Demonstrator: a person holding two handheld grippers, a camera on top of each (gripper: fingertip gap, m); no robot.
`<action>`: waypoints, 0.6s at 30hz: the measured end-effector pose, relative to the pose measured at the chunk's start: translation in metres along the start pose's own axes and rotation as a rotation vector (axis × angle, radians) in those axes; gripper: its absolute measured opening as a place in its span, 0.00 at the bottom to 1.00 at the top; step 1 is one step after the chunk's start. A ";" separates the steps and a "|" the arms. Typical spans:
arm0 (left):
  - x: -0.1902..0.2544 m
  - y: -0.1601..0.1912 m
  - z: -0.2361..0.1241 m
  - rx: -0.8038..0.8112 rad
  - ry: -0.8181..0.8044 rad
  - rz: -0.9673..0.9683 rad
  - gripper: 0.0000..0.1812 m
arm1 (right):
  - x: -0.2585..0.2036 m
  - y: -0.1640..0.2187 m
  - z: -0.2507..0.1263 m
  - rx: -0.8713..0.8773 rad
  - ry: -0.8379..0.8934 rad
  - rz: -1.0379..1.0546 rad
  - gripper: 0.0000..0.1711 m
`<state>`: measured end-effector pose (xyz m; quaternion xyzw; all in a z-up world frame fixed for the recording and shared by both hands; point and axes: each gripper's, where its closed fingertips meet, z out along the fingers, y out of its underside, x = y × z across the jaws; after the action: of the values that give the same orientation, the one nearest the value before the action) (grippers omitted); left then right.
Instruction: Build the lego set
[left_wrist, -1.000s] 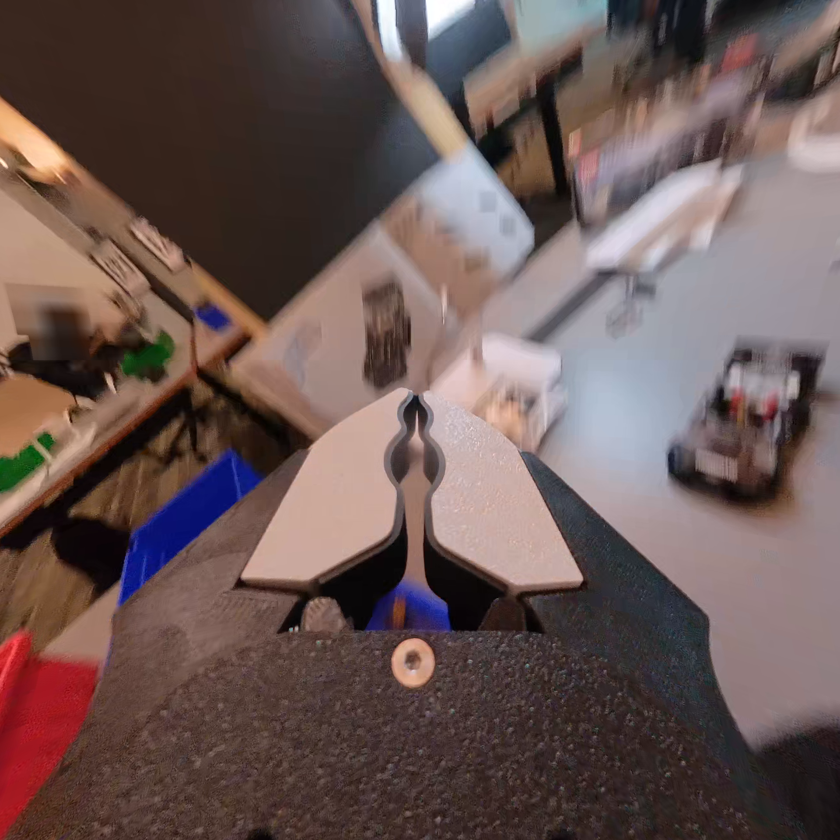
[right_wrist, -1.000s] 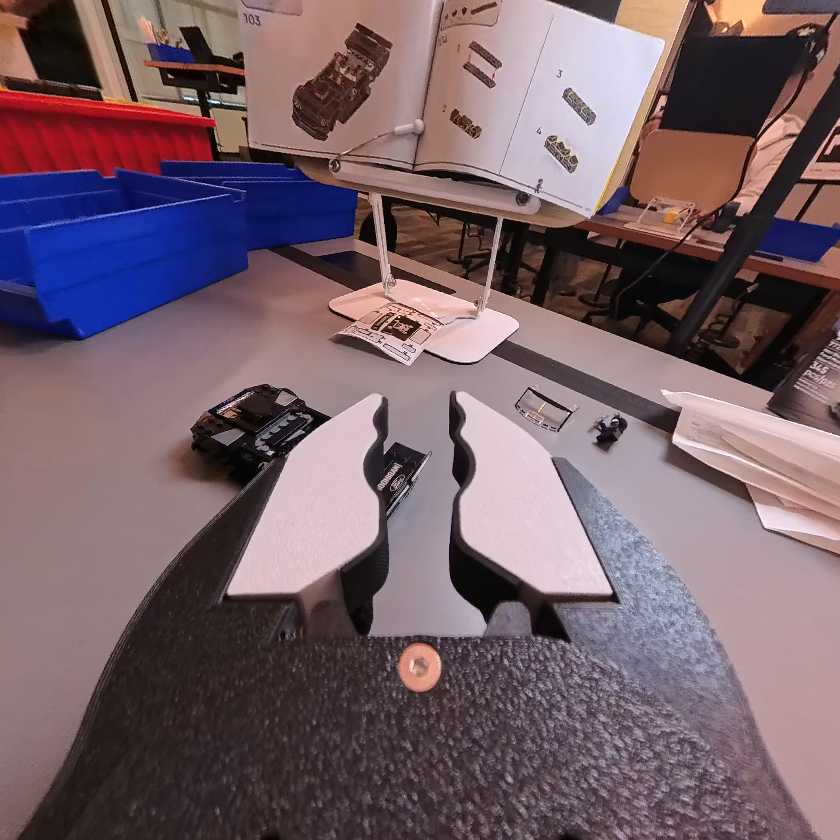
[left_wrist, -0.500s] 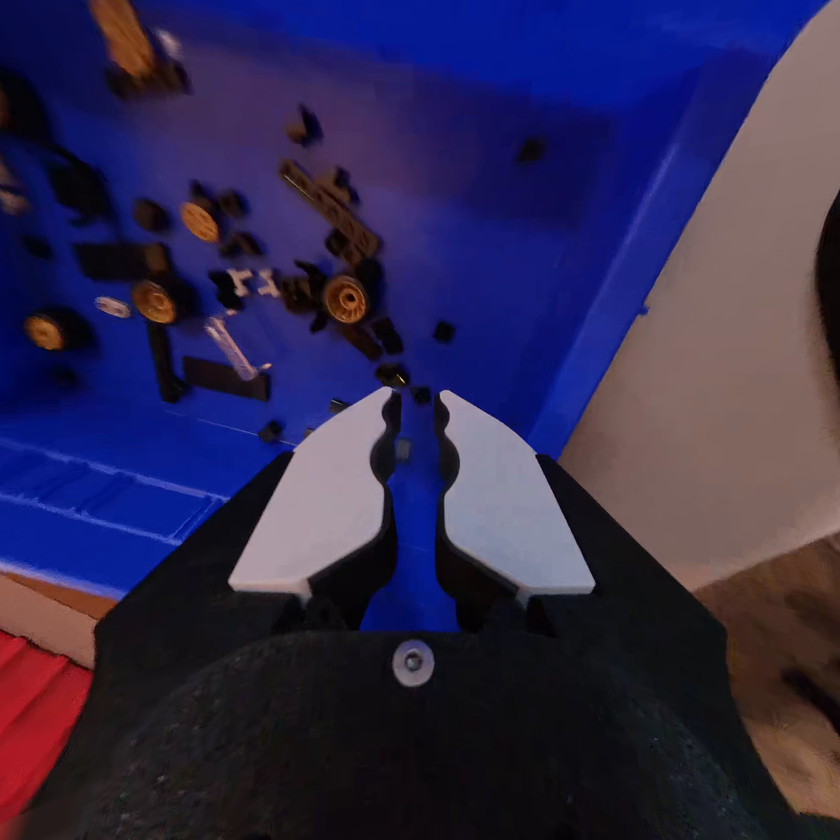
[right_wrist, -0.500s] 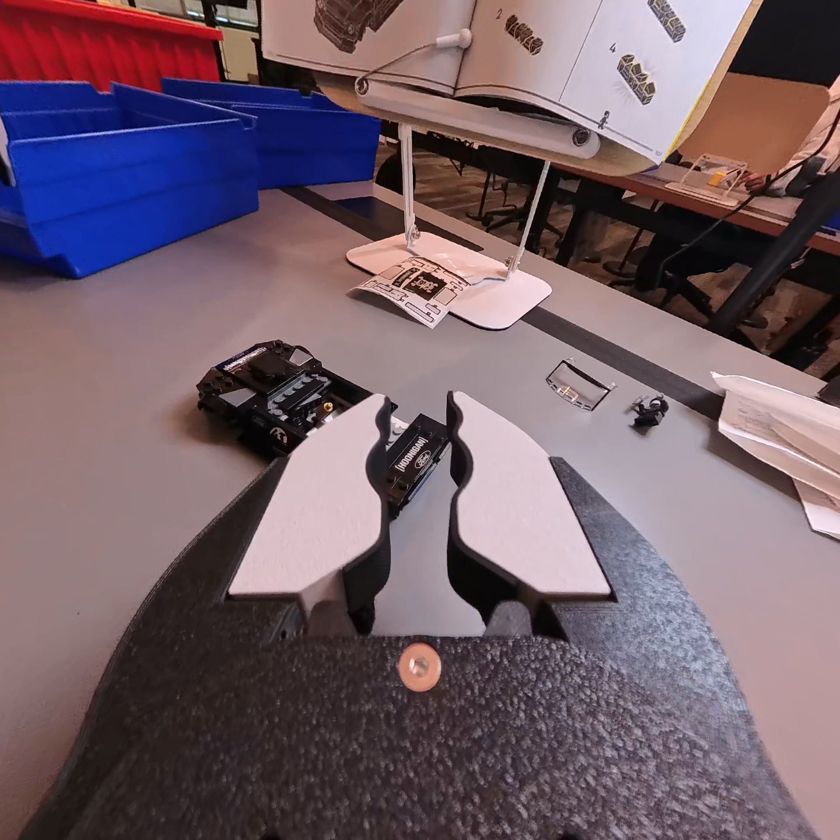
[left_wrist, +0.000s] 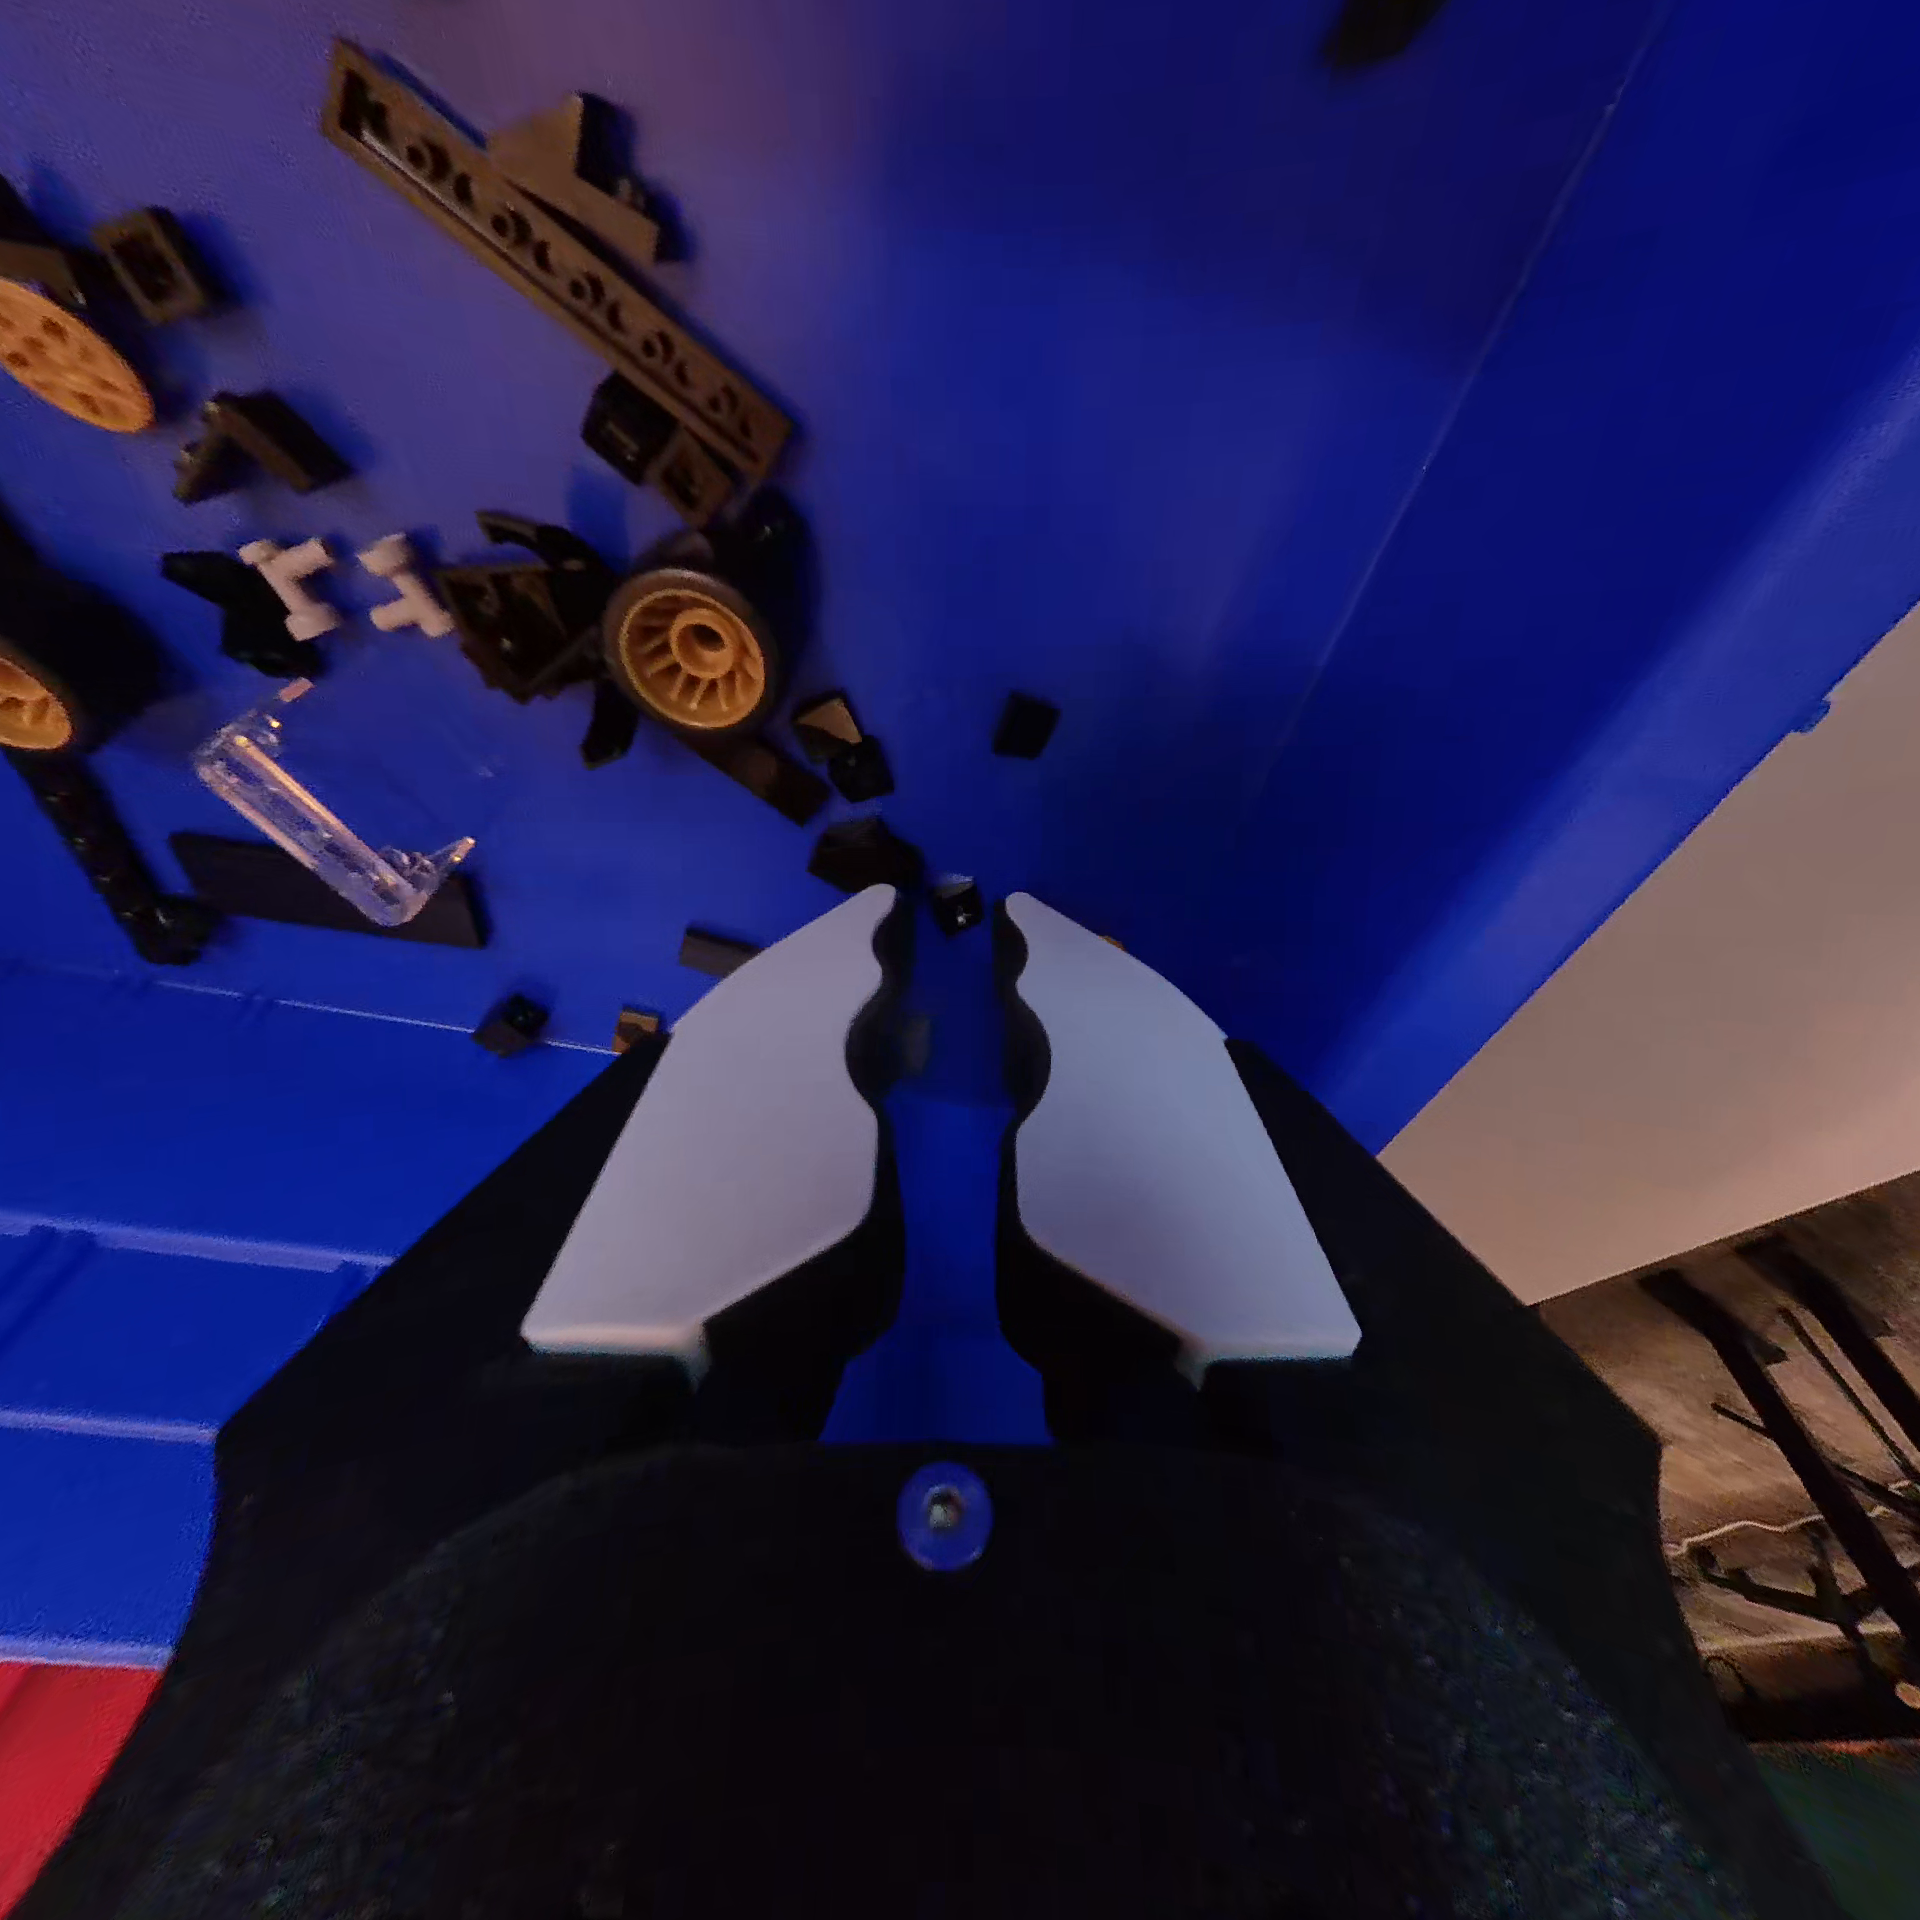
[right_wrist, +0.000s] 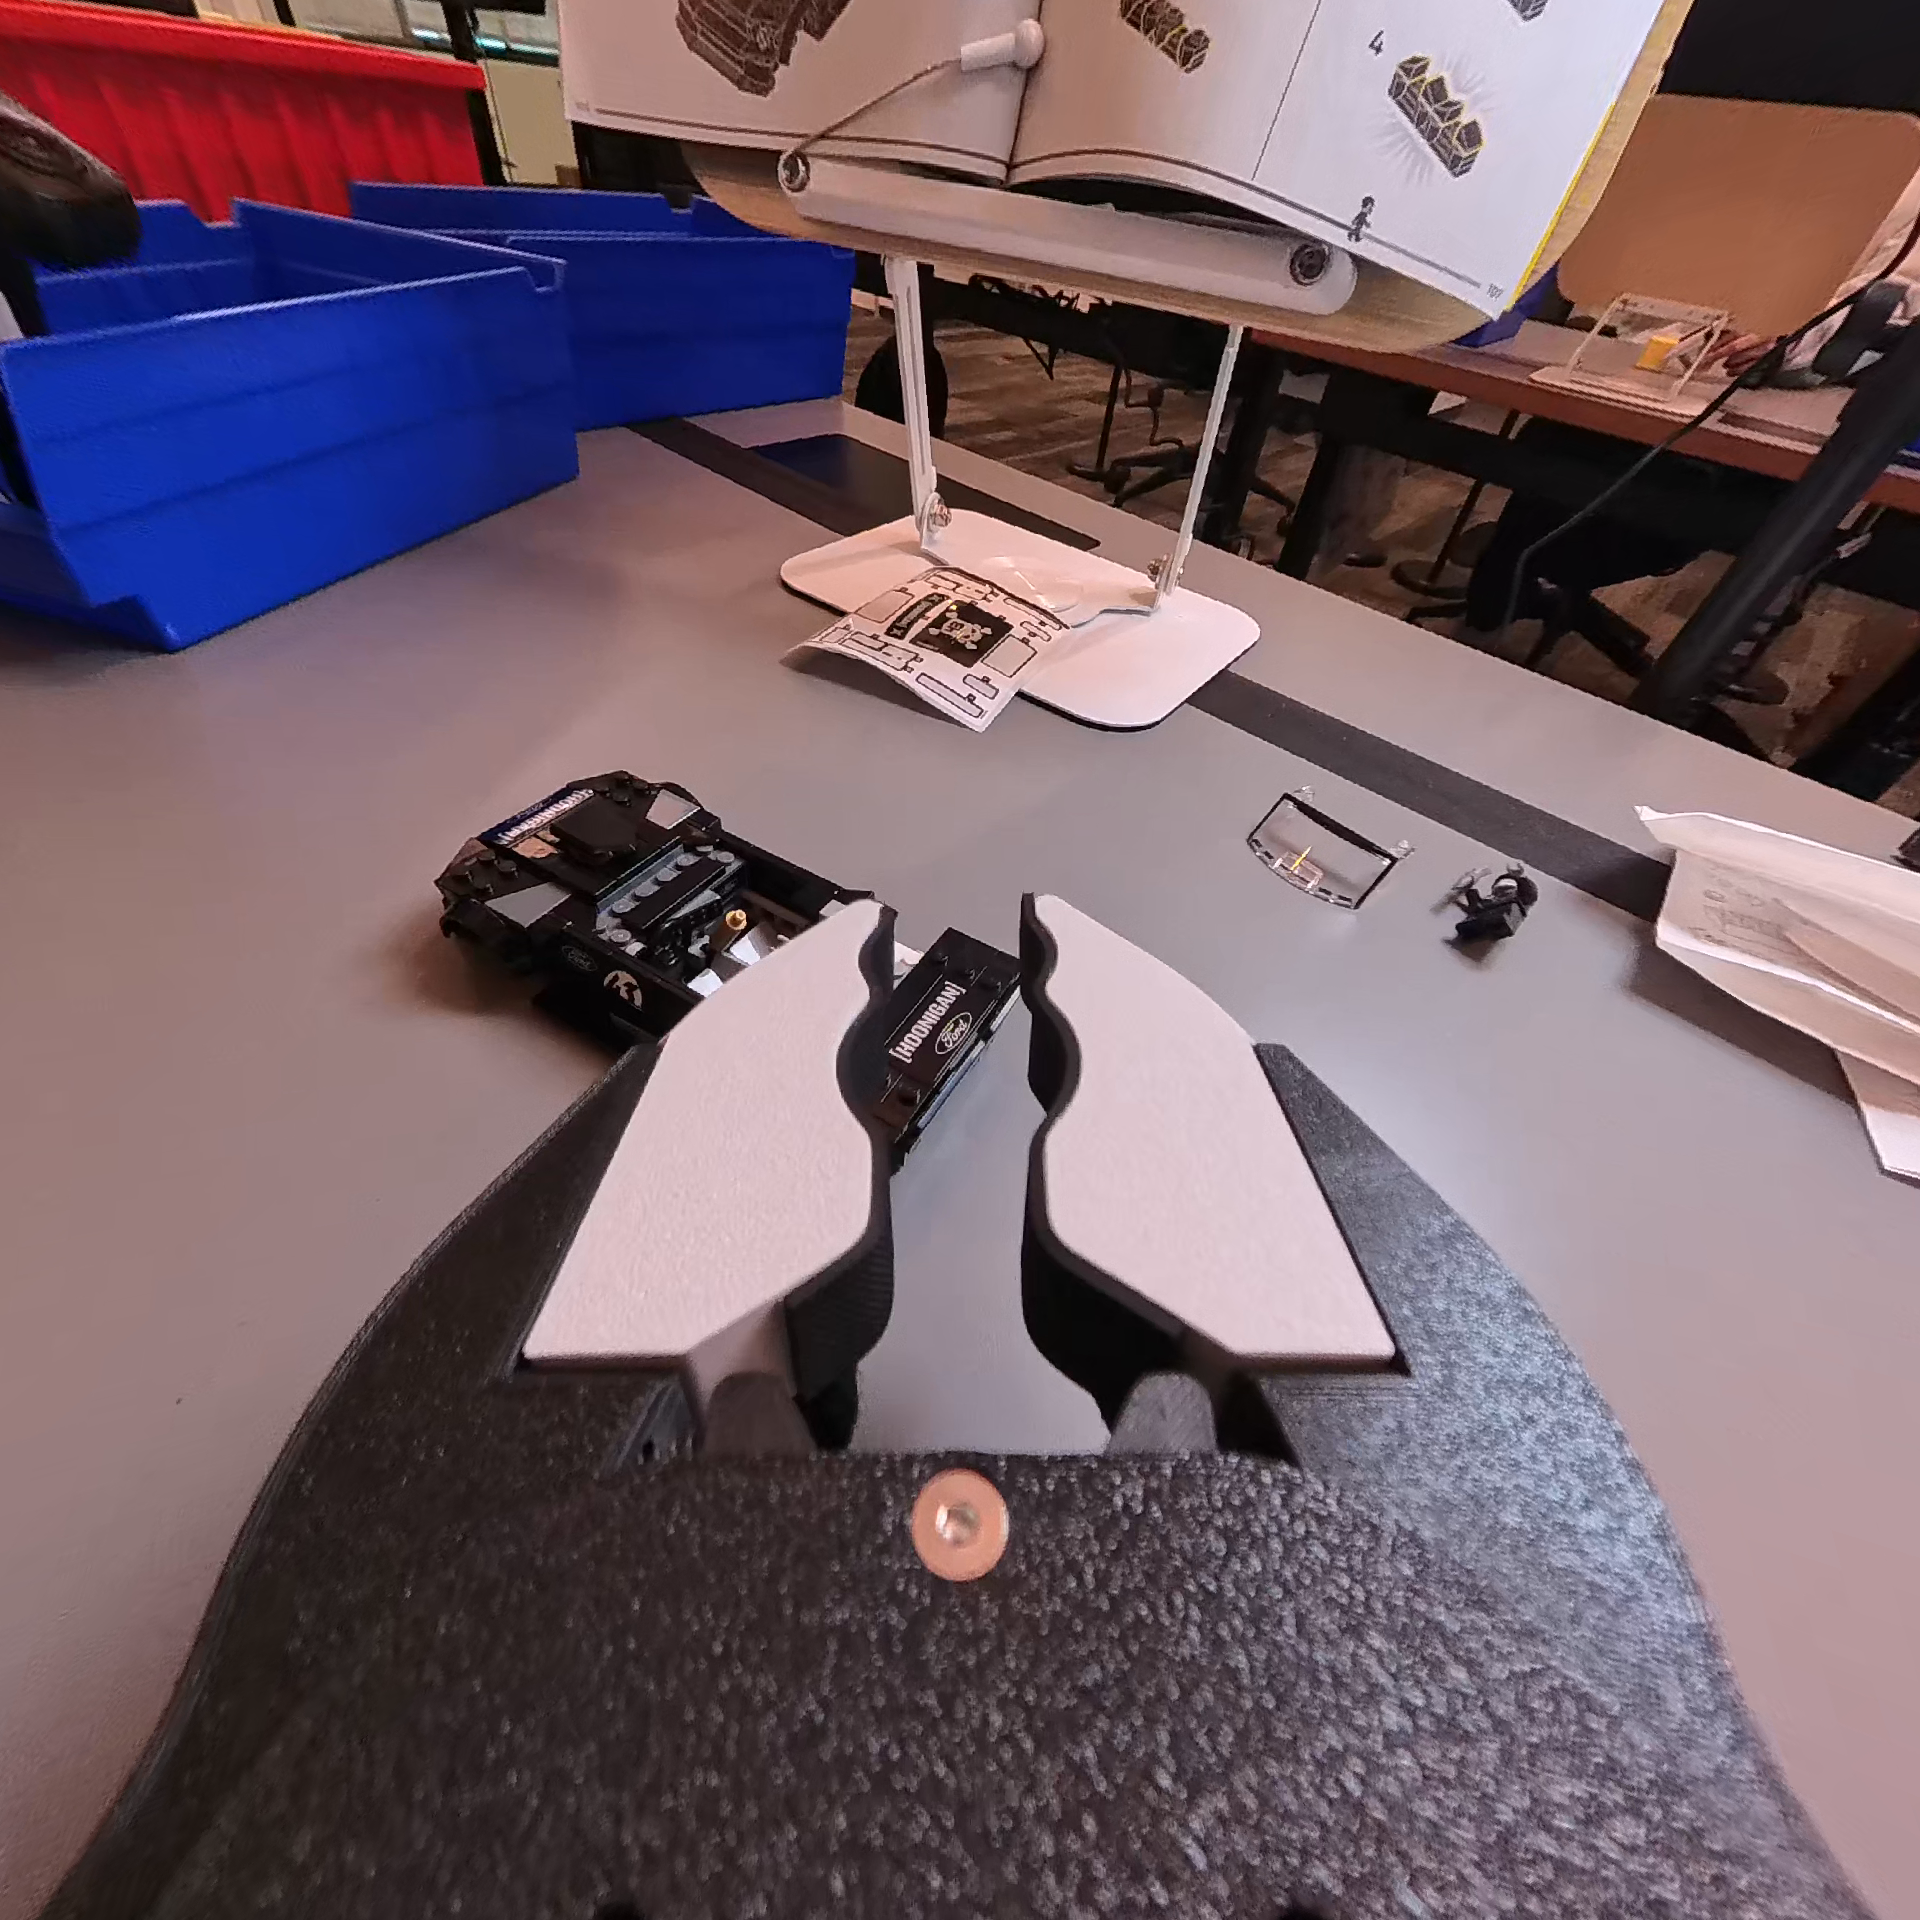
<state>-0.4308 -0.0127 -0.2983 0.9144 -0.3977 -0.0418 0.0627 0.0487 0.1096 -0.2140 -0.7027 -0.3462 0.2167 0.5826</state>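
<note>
target: tiny black piece (left_wrist: 956, 906) sits dead ahead of the left gripper (left_wrist: 948, 914), just past the tips, on the blue bin (left_wrist: 1299, 468) floor
left gripper: jaws slightly apart, holding nothing
room: bin wall close at right, loose wheel (left_wrist: 691, 655) upper left
right gripper (right_wrist: 954, 914): open, empty, hovering by the black car build (right_wrist: 623, 894) at frame centre

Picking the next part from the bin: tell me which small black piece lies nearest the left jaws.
The tiny black piece just beyond the open left gripper, in line with the gap between its jaws. The other black pieces in the blue bin lie farther up and left.

Half-built black lego car (right_wrist: 665, 914) flat on table (right_wrist: 312, 831).
</note>
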 end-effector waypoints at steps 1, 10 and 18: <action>0.001 0.000 0.000 0.005 0.009 -0.005 0.07 | 0.000 0.000 0.000 -0.001 0.001 -0.002 0.13; -0.002 -0.004 -0.001 0.029 0.016 -0.008 0.06 | 0.000 0.001 -0.001 -0.009 0.007 -0.016 0.13; 0.002 -0.030 -0.006 0.167 -0.006 0.004 0.06 | -0.001 0.003 0.000 -0.017 0.010 -0.024 0.13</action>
<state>-0.4068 0.0063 -0.2972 0.9156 -0.4016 -0.0112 -0.0151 0.0490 0.1085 -0.2166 -0.7046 -0.3536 0.2032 0.5807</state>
